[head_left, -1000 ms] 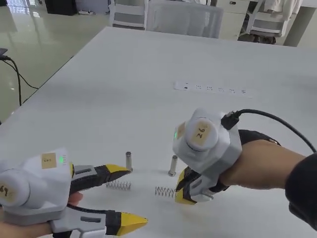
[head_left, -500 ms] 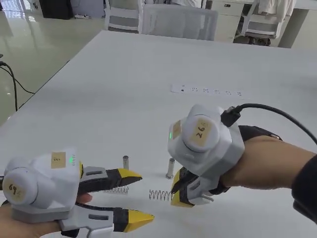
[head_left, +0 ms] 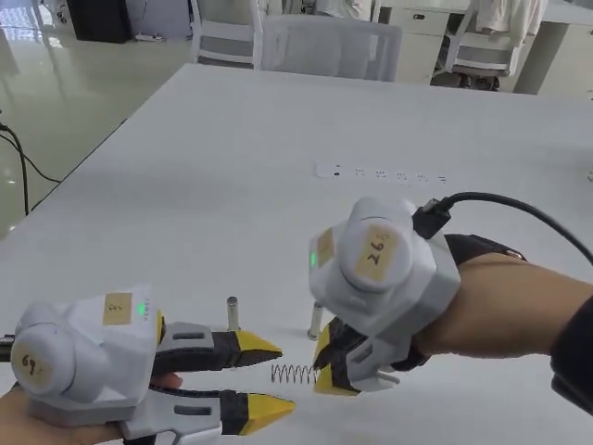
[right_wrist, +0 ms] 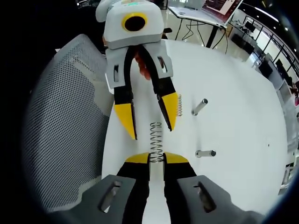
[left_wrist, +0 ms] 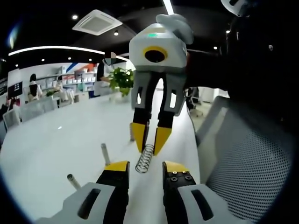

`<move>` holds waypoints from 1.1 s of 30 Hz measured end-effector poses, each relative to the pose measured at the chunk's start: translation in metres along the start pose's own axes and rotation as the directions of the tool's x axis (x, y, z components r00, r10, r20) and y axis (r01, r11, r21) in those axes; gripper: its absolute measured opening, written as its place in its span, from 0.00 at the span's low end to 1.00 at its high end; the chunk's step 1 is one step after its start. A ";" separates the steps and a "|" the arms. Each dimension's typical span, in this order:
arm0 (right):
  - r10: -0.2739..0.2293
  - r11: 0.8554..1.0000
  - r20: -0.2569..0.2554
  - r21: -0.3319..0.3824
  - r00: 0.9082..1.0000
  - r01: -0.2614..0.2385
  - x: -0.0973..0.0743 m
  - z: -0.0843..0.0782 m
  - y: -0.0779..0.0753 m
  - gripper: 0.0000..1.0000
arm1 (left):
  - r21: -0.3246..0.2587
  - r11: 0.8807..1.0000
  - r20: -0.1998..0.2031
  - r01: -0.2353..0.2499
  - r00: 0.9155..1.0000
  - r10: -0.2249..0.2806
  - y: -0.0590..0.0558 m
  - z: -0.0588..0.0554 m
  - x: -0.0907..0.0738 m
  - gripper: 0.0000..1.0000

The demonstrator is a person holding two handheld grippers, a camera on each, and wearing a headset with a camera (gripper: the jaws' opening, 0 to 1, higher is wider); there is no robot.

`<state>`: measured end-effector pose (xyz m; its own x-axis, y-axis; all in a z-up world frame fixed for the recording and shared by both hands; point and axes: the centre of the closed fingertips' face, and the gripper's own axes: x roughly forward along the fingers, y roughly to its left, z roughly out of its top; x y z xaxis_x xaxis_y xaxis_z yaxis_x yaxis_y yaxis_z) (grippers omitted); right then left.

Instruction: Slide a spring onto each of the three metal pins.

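My right gripper [head_left: 326,371] is shut on one end of a thin wire spring [head_left: 292,374], which sticks out level towards the left. In the right gripper view the spring [right_wrist: 156,137] runs from my right gripper [right_wrist: 157,158] to between the spread yellow tips of the left gripper [right_wrist: 149,121]. My left gripper [head_left: 264,375] is open and holds nothing. A second spring [right_wrist: 179,105] lies on the white table. Two short metal pins [head_left: 232,311] [head_left: 316,320] stand just behind the grippers. The left gripper view shows the held spring [left_wrist: 145,158] right ahead of my left gripper [left_wrist: 145,166].
A white power strip [head_left: 380,173] lies further back on the table [head_left: 278,185]. Mesh chairs [head_left: 329,42] stand at the far edge. The table's left edge drops to the floor. A black cable [head_left: 500,209] trails from the right gripper.
The right gripper has carried the spring a little left, towards the left gripper. The left gripper has come forward, and its upper jaw now covers the second spring in the head view.
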<state>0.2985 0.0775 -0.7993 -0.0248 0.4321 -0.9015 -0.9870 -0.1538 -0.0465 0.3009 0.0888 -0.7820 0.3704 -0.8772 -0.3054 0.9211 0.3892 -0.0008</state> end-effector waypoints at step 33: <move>0.042 0.999 0.006 -0.026 0.999 -0.042 -0.012 0.005 0.011 0.07 | 0.024 0.998 -0.011 0.056 0.998 -0.056 -0.011 0.000 0.004 0.03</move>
<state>0.2874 0.0755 -0.7867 -0.0671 0.4310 -0.8999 -0.9806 -0.1948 -0.0201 0.2920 0.0811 -0.7832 0.3172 -0.8945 -0.3150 0.9431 0.3326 0.0053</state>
